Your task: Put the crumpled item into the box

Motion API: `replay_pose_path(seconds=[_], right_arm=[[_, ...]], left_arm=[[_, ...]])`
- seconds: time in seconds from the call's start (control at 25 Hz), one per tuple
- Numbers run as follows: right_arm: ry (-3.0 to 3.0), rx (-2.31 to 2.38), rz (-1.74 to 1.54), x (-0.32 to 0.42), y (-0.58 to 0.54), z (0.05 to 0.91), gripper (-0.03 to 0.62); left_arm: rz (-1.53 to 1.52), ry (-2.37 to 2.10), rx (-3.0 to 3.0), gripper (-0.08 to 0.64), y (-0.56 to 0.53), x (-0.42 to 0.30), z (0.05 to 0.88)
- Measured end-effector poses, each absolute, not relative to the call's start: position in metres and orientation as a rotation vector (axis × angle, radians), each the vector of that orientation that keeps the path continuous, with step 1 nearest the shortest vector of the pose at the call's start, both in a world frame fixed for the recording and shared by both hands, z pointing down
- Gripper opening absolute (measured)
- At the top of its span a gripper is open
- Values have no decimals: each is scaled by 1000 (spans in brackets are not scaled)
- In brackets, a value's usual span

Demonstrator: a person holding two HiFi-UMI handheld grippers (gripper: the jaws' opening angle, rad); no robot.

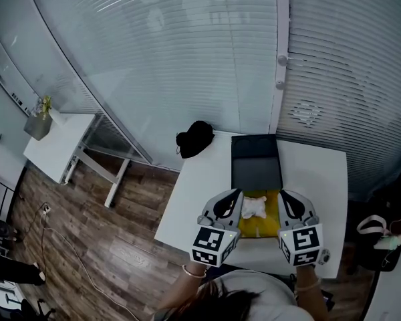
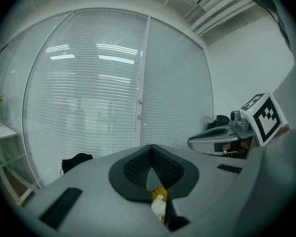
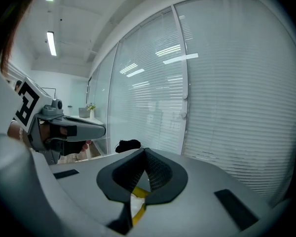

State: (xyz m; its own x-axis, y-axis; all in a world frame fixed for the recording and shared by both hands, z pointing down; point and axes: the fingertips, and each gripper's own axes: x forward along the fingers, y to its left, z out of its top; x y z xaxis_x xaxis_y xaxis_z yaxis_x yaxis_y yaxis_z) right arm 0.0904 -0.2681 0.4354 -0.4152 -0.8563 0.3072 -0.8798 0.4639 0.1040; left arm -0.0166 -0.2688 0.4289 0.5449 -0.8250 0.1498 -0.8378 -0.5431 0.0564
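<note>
The white crumpled item (image 1: 255, 206) lies on a yellow sheet (image 1: 262, 225) near the front of the white table (image 1: 200, 199). Just beyond it stands the dark grey box (image 1: 256, 167), open at the top. My left gripper (image 1: 236, 198) is to the left of the crumpled item and my right gripper (image 1: 285, 198) to its right, both held low over the sheet. In the left gripper view the jaws (image 2: 151, 154) are shut on nothing, with the crumpled item (image 2: 159, 206) showing below them. The right gripper (image 3: 145, 154) is shut too, over the yellow sheet (image 3: 138, 191).
A black bundle (image 1: 195, 138) sits at the table's far left corner. Glass walls with blinds (image 1: 187, 52) stand behind the table. A second white table (image 1: 57, 142) is off to the left, on a wooden floor (image 1: 100, 239). A person's arms hold both grippers.
</note>
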Motion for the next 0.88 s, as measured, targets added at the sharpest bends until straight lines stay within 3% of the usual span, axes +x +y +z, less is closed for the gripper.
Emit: replay_pose_path(seconds=[0.88], right_arm=[[-2380,1475,104,93,-278,436,28]], left_arm=[[174,-1398,2650,17,-274,-8,441]])
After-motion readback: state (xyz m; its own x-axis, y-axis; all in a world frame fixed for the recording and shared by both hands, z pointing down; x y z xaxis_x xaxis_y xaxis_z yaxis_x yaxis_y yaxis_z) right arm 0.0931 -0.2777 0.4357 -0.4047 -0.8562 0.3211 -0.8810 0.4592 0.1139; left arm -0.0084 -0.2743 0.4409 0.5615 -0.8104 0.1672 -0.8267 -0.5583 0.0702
